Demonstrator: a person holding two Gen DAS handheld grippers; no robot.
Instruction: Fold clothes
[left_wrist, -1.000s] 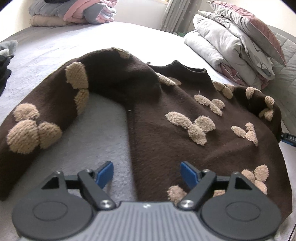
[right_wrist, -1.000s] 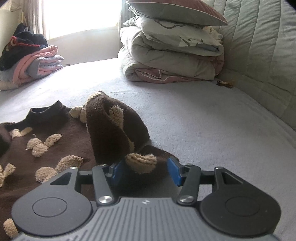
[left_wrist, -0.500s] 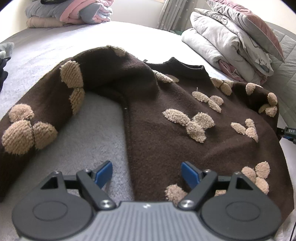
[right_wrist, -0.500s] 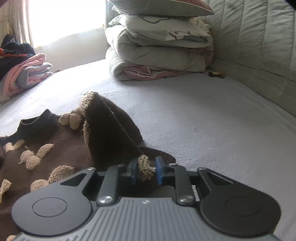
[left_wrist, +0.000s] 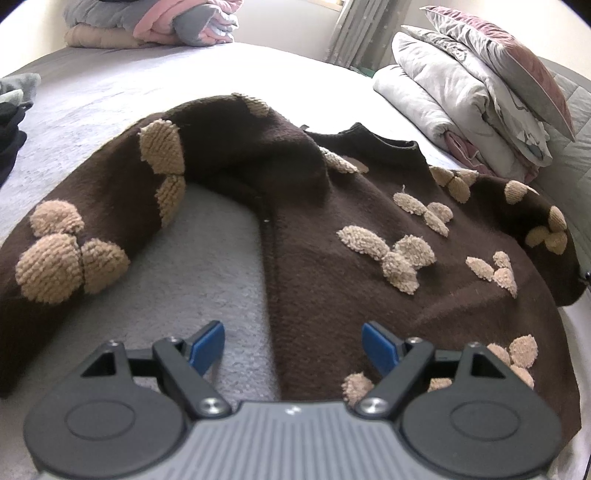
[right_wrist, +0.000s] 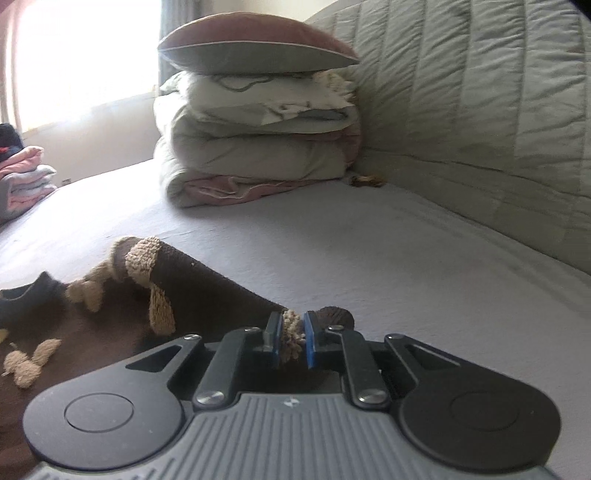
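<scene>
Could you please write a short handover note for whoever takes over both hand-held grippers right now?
Right hand-held gripper: its jaws have just been closing and are now shut on the end of the brown sweater's right sleeve, pinching a tan tuft.
Left hand-held gripper: open, holding nothing, above the sweater's bottom edge.
The sweater lies spread on the grey bed, the left sleeve out to the side.
Done: right sleeve gripped.
Left: probably fold both sleeves in, then fold the body. Folded clothes sit stacked at the far end.
</scene>
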